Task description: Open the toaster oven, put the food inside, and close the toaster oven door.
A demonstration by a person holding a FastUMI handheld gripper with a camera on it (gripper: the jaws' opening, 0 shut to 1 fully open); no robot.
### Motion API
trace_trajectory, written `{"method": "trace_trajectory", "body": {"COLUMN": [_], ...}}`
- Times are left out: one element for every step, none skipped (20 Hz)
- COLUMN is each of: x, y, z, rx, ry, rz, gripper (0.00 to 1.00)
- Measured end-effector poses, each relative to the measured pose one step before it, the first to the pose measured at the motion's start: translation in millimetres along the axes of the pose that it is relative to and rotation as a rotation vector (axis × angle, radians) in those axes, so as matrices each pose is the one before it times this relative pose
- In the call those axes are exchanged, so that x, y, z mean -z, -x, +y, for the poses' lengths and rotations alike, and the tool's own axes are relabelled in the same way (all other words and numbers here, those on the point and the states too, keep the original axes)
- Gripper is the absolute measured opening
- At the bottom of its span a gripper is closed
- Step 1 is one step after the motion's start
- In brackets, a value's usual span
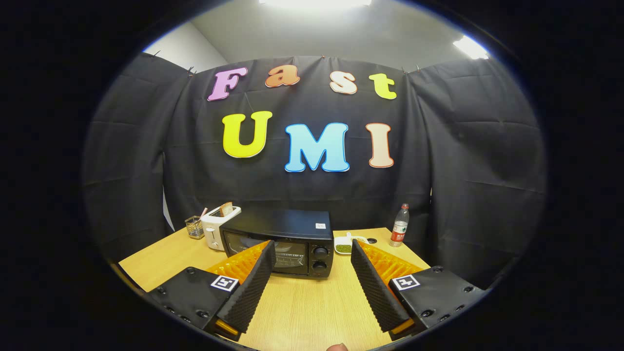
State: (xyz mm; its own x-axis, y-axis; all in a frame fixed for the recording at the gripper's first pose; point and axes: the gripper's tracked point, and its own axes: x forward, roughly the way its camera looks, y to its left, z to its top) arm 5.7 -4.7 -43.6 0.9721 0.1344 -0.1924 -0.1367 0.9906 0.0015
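You hold the gripper (312, 248) up over the table (302, 312), a bit back from the things on it. It points straight ahead and looks level. Its two fingers (253, 287) are spread wide apart. Nothing is between them but bare table. They touch nothing.

The toaster oven (282, 241) sits on the table beyond the fingers, in the middle and a little to the left. The tip of the left finger lines up with the front of its door. The oven is a dark box with a flat top. Its glass door (265, 251) is shut. You can see a wire rack through the glass. Two round knobs (320, 258) sit one over the other at the right side of the front. A small pale sticker is on the top.

Just to the left of the oven stands a white toaster (217, 226) with a slice of bread (226, 208) sticking up out of it. Left of that is a small wire basket (194, 227).

Just to the right of the oven is a small white dish (347, 243) with something green in it. You cannot tell what the green stuff is. Farther right, near the back edge of the table, a plastic bottle (399, 225) stands upright.
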Motion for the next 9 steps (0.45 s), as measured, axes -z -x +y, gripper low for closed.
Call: {"method": "trace_trajectory", "body": {"x": [-2.13, -0.51, -1.66, -1.06, -0.03, -0.41, -0.10, 0.71, -0.70], "y": [1.69, 0.80, 0.83, 0.14, 0.73, -0.09, 1.00, -0.67, 1.86], "z": [0.10, 1.07, -0.41, -1.32, -1.00, -1.06, -1.36, -0.32, -1.03], "rx": [-0.00306, -0.00368, 0.00070, 0.00044, 0.00252, 0.00354, 0.00188, 0.00257, 0.00031], "ry": [-0.00716, -0.00679, -0.00538, -0.00311, -0.00425, -0.00556, -0.00560, -0.00367, -0.00015], "rz": [-0.00395, -0.00503, -0.00183, -0.00163, 0.00147, -0.00033, 0.00037, 0.00099, -0.00006], "gripper": [0.98, 0.98, 0.98, 0.98, 0.98, 0.98, 0.98, 0.98, 0.98]}}
